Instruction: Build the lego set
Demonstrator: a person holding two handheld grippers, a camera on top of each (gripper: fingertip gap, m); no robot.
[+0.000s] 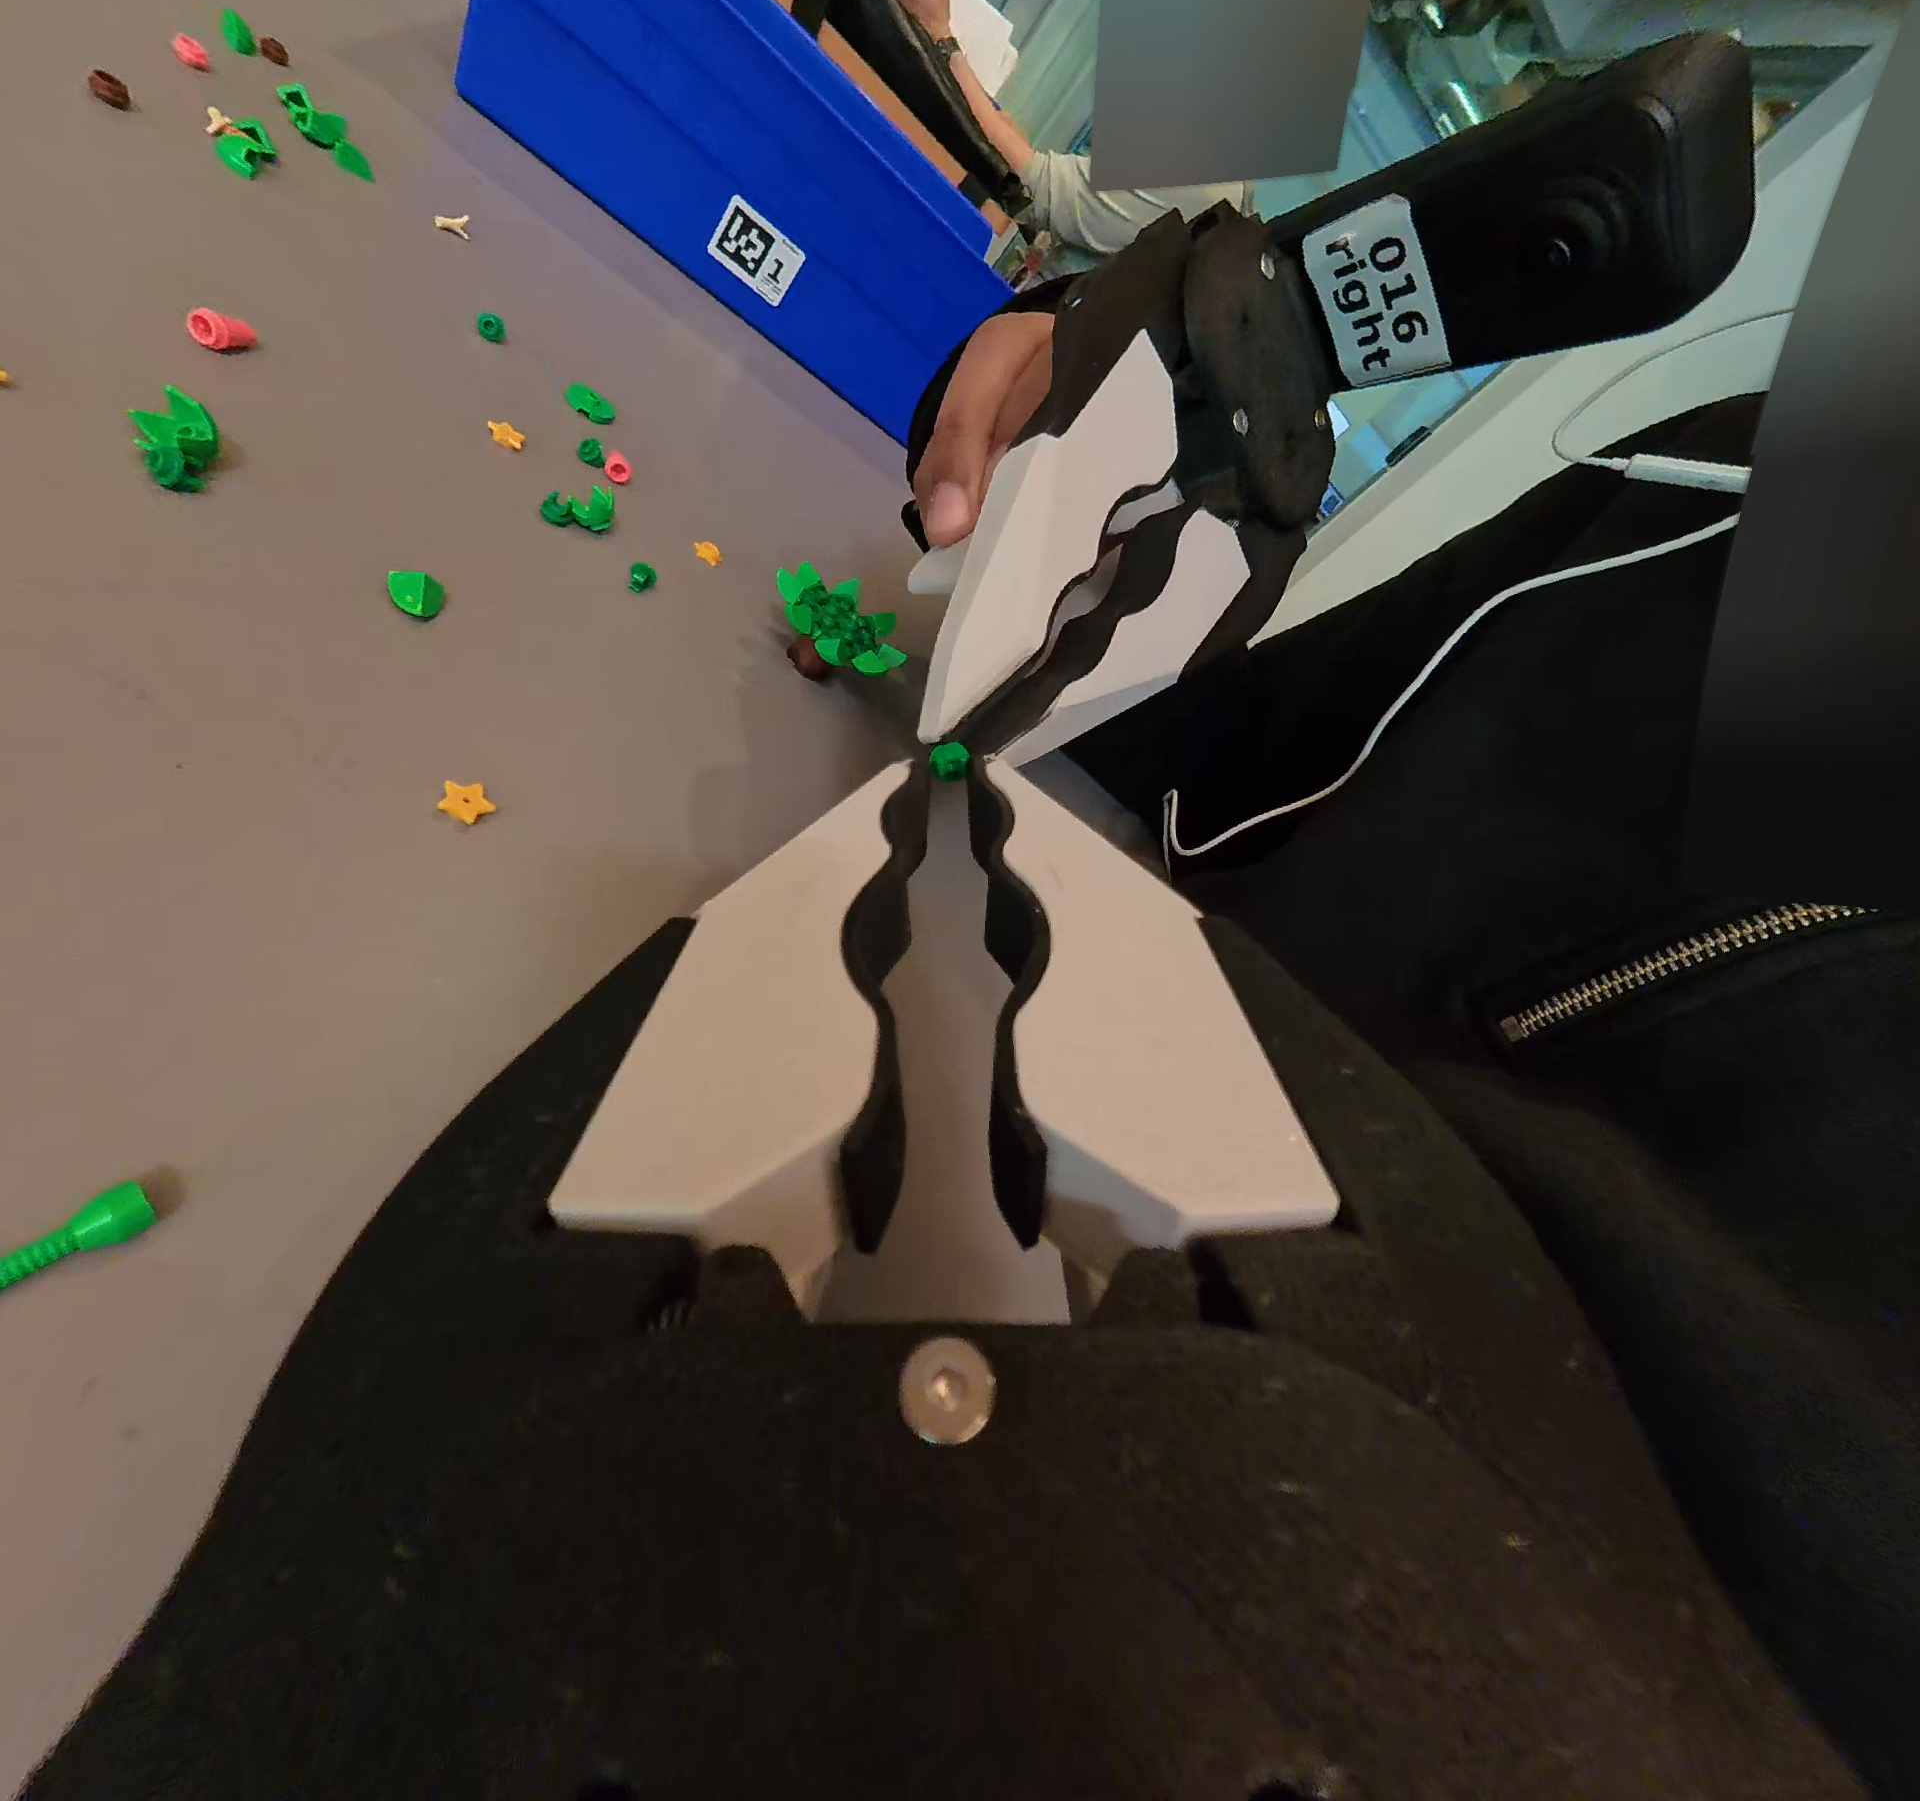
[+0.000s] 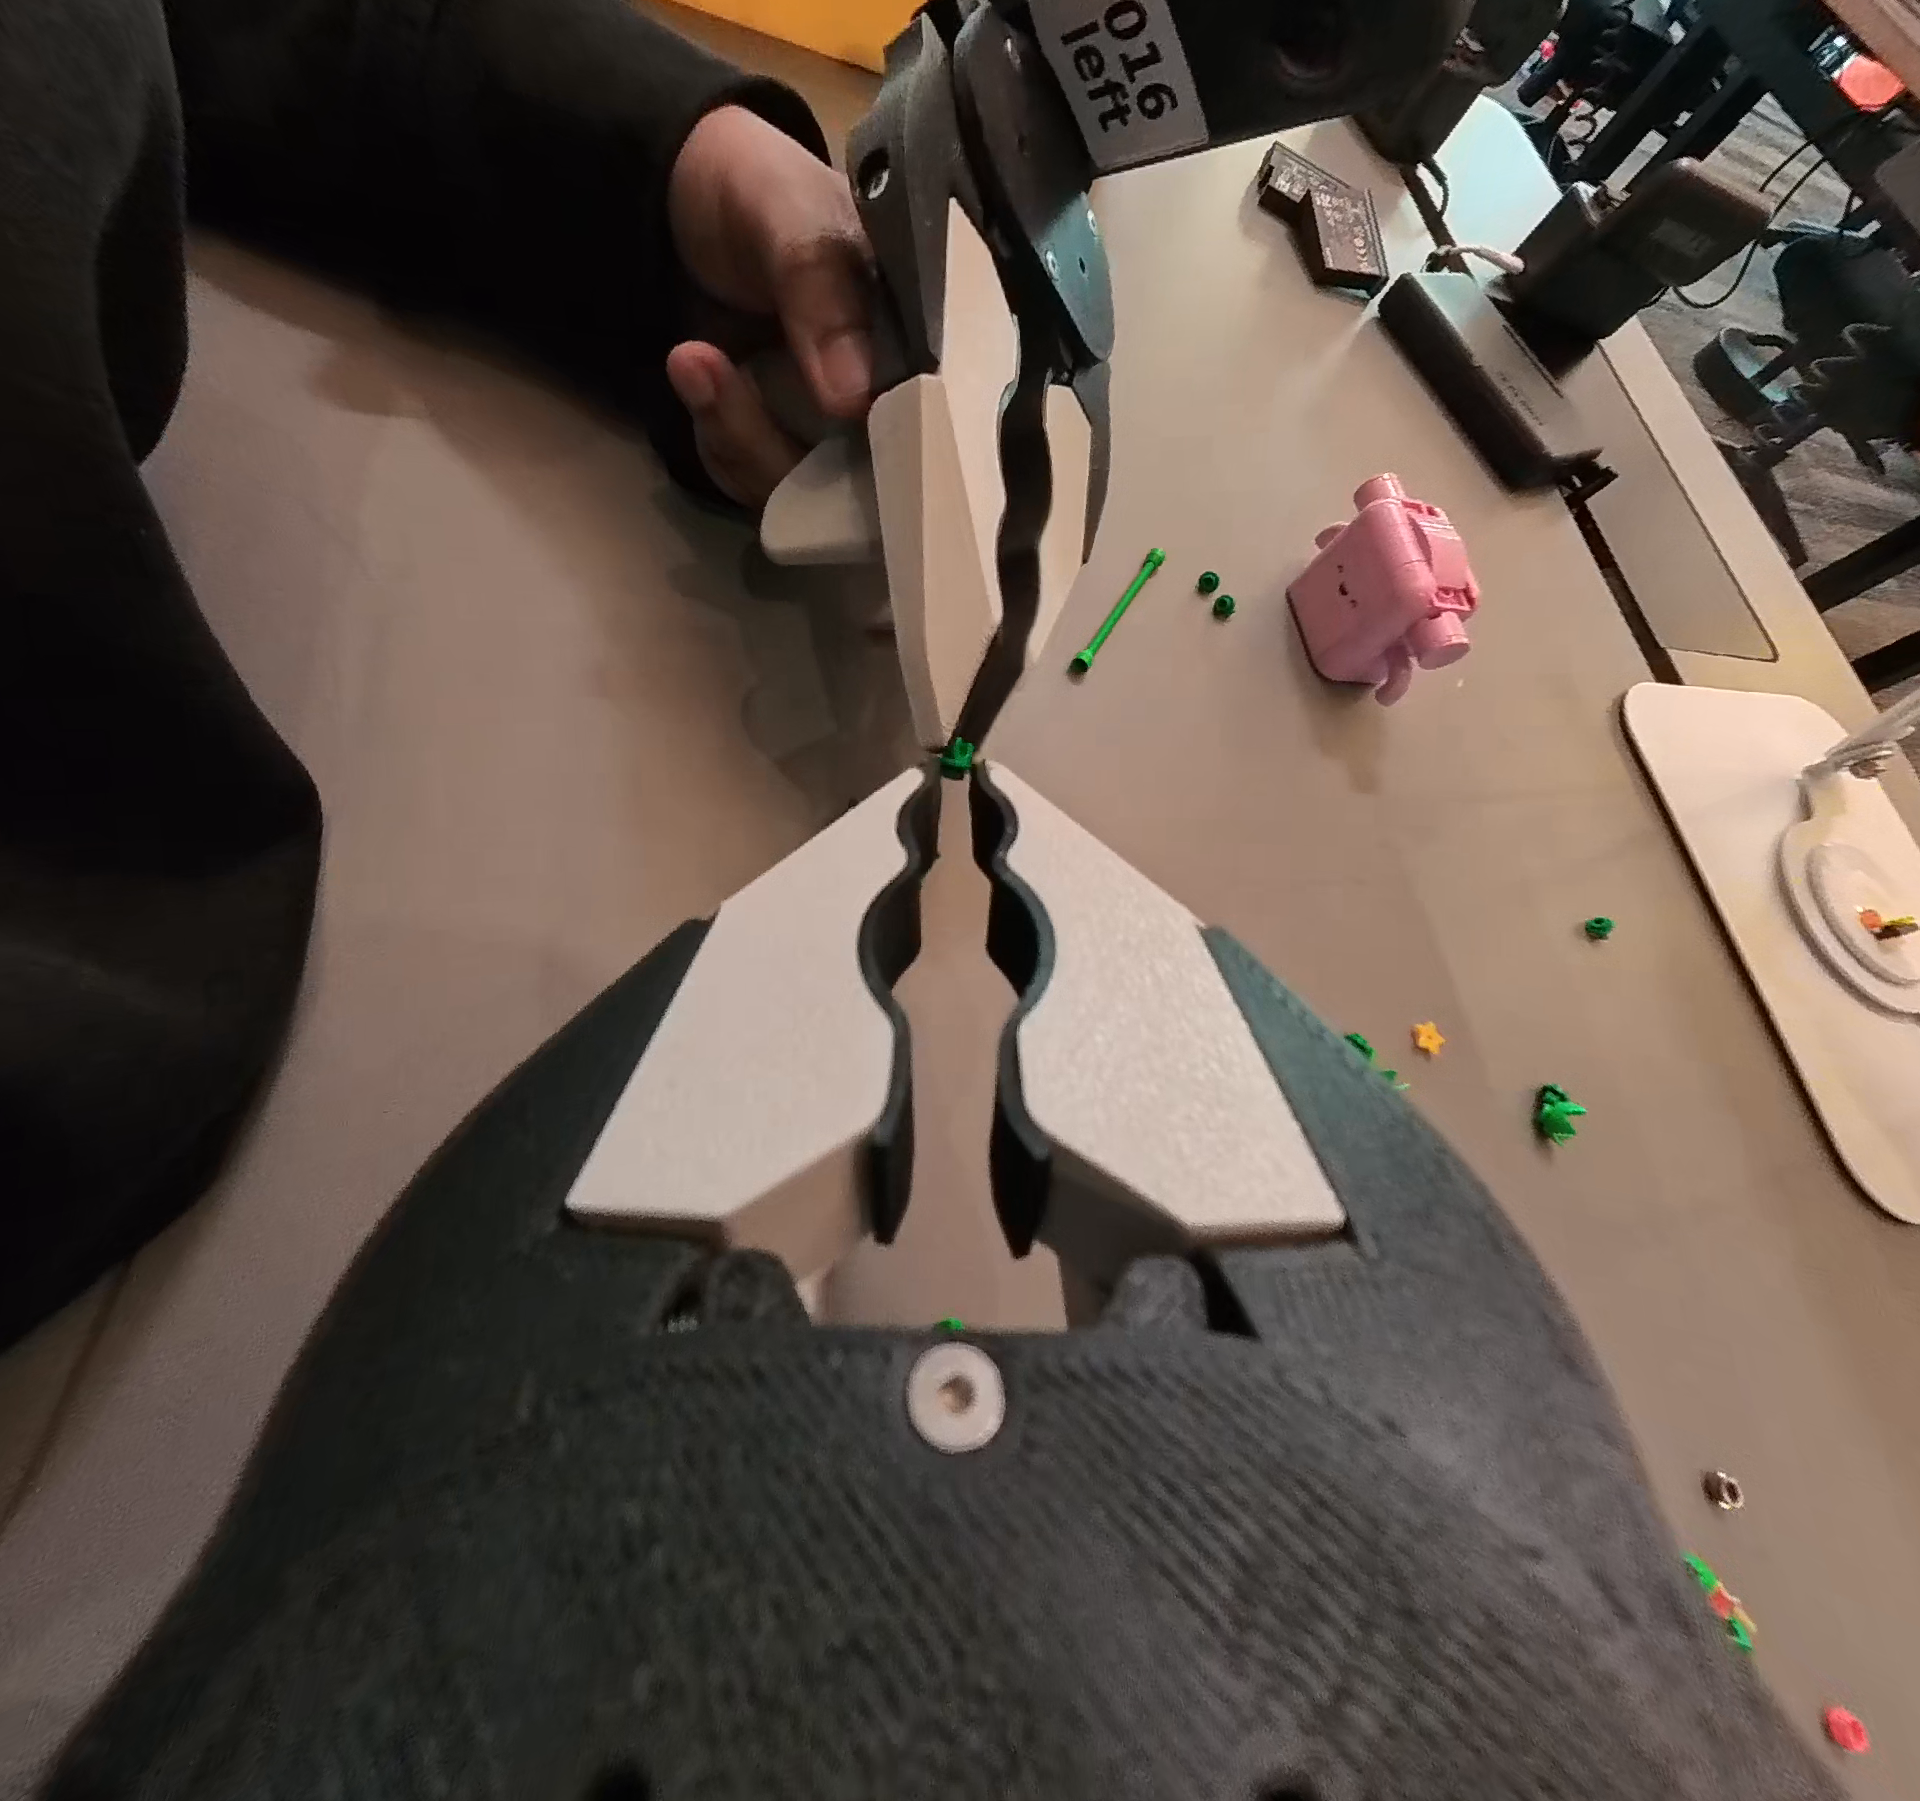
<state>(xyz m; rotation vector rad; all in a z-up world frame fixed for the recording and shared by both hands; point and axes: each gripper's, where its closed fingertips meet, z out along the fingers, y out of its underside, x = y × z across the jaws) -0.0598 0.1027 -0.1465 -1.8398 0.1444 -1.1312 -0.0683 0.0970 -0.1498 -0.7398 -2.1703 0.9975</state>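
Observation:
A small green lego piece (image 1: 948,762) sits pinched where the two grippers meet tip to tip above the grey table (image 1: 260,868). My left gripper (image 1: 948,777) is shut on it from below in the left wrist view. My right gripper (image 1: 961,735) comes down from the upper right, jaws closed, with its tips against the same piece. In the right wrist view the green piece (image 2: 954,762) is at my right gripper's tips (image 2: 954,783), and the left gripper (image 2: 961,738) reaches down onto it. I cannot tell whether it is one piece or two joined.
A leafy green assembly on a brown base (image 1: 840,621), a yellow star (image 1: 465,802), a pink cone (image 1: 218,330), a green stem (image 1: 78,1232) and loose leaves lie on the table. A blue bin (image 1: 727,141) stands behind. A pink figure (image 2: 1382,598), a green rod (image 2: 1117,613) and a white tray (image 2: 1714,868) lie right. The tips of both grippers are at nearly the same place. The yellow star (image 1: 465,802) is about equally far from each gripper, around 10 cm.

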